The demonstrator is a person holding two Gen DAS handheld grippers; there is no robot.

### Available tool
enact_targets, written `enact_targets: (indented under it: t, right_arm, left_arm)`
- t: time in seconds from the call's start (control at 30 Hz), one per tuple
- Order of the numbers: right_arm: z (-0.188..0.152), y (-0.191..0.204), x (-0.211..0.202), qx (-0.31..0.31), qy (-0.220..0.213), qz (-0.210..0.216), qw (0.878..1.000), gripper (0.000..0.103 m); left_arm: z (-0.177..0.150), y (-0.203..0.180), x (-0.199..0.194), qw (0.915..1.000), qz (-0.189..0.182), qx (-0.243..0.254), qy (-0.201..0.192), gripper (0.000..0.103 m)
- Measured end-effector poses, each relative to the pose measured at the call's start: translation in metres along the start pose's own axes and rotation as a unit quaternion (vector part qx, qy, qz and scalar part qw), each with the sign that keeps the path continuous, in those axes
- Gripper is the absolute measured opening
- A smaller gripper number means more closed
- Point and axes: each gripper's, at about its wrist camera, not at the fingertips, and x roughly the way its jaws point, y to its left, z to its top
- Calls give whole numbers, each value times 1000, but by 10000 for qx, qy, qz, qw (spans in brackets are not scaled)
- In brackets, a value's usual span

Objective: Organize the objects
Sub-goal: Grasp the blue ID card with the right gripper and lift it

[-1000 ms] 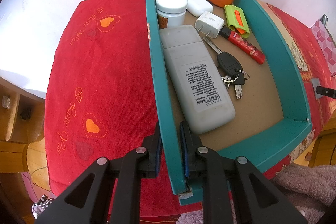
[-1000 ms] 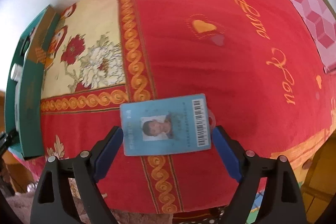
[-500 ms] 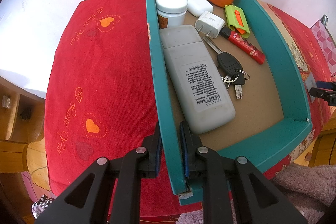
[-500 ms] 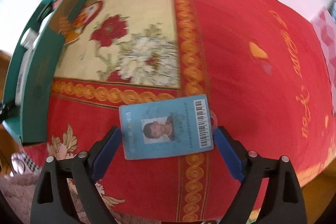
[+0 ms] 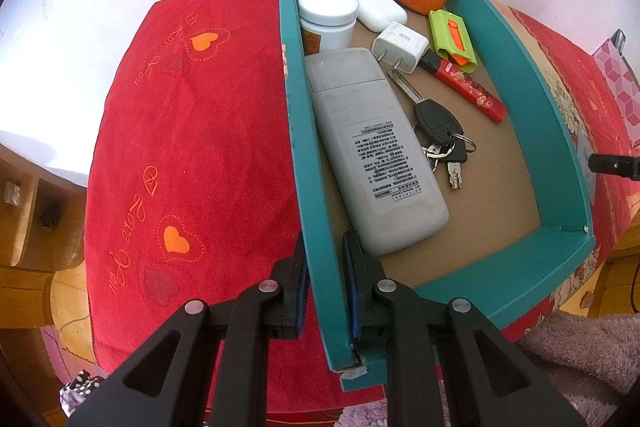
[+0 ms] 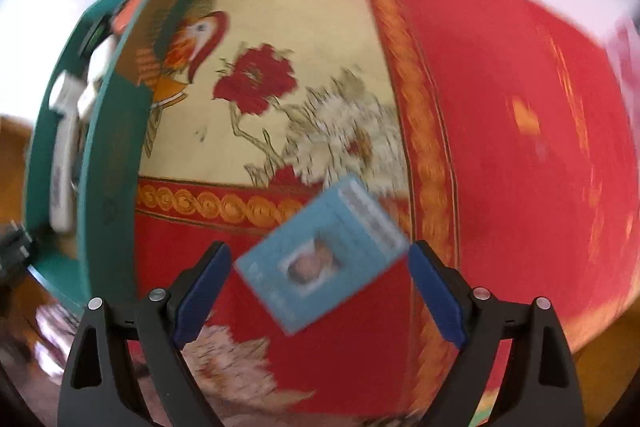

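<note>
Teal box (image 5: 520,99) viewed steeply downward at close range from the left wrist, red cloth (image 6: 500,147) likewise from the right wrist, box shared at its left edge

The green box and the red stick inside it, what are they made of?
The green box looks like cardboard: matte teal walls, a plain brown floor, a frayed pale corner. The red stick seems glossy plastic with a printed flower pattern, probably a lighter.
</note>
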Motion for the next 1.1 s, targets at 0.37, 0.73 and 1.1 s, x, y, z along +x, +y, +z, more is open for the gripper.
enact_targets:
  t: [0.37, 0.73, 1.1]
  right_arm:
    - [10, 30, 27, 265, 332, -516, 9978, 91]
    - [-15, 65, 24, -889, 323, -355, 9949, 72]
    - [-12, 47, 20, 621, 38, -68, 9980, 78]
  left_arm:
    - [0, 0, 0, 10000, 16, 14, 20, 15]
    - [-1, -1, 0, 10000, -1, 22, 4, 15]
    - [-1, -1, -1, 10000, -4, 21, 7, 15]
